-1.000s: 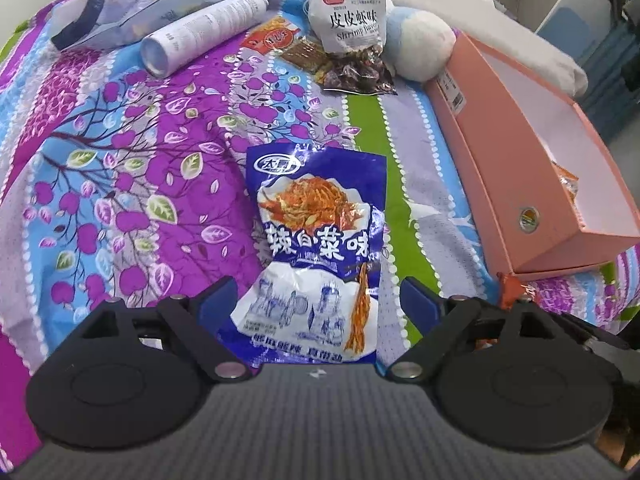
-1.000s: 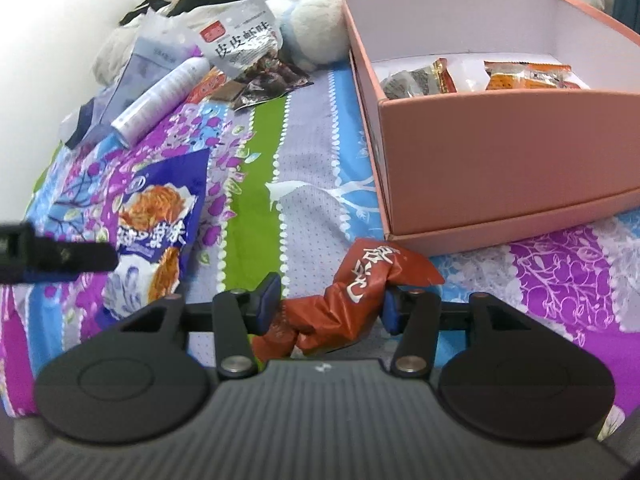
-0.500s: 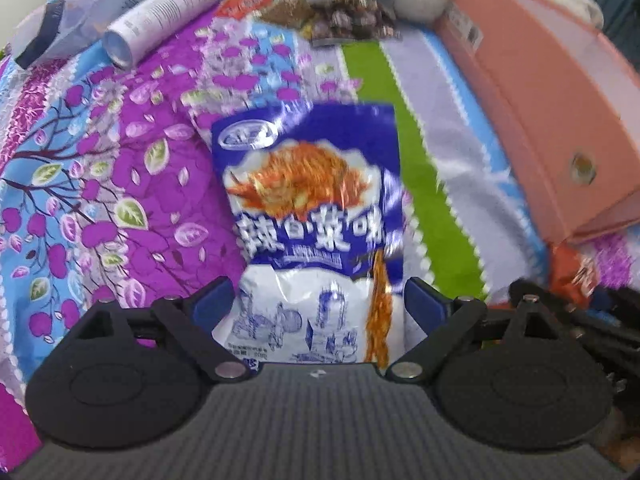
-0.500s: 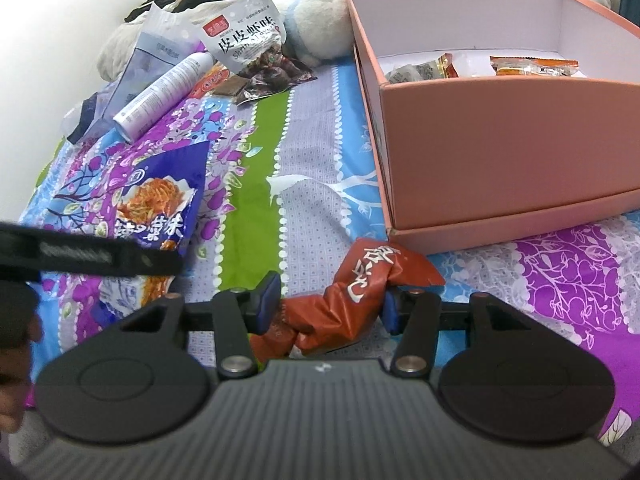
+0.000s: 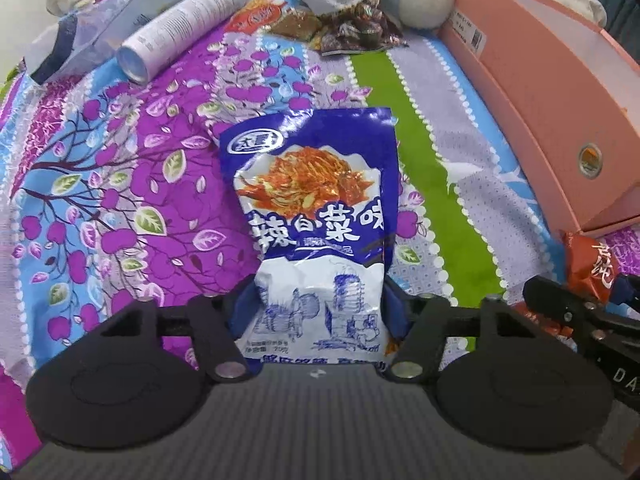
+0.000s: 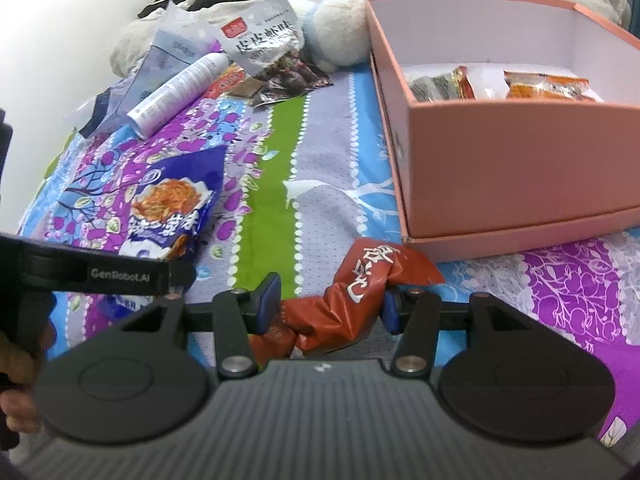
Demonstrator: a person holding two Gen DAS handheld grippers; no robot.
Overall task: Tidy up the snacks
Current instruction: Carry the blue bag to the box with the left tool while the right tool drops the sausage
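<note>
On the bed [image 5: 420, 184] stands the pink box [image 6: 520, 168]. The blue bag [image 5: 316, 216] lies flat, light and crinkly; the left hand-held gripper [image 5: 318, 312] has just closed on its lower end. The right hand-held gripper [image 6: 328, 308] holds the soft red packet [image 6: 360, 284].

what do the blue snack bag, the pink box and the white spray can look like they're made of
Blue snack bag: thin glossy plastic or foil film, judging by its crinkles and glare. Pink box: matte paperboard, seemingly, with flat stiff walls, a white lining and no shine. White spray can: probably coated metal; smooth printed cylinder with a rimmed shiny base.
</note>
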